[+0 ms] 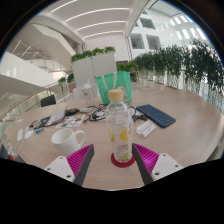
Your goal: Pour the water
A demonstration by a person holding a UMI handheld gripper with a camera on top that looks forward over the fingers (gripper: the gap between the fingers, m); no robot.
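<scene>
A clear plastic bottle [120, 124] with a yellow-and-white label and a pale cap stands upright on a round red coaster [123, 160] on the wooden table [185, 135]. A white mug [67, 141] stands to its left on the table. My gripper [113, 160] is open; its two magenta pads [82, 158] sit low on either side of the bottle's base, with a gap at each side. The bottle stands between the fingers and rests on the coaster.
A dark blue keyboard [155, 115] lies beyond the bottle to the right. Papers, cables and small items [60, 117] are scattered on the far left of the table. A green chair back [104, 87] and potted plants [175, 63] stand behind.
</scene>
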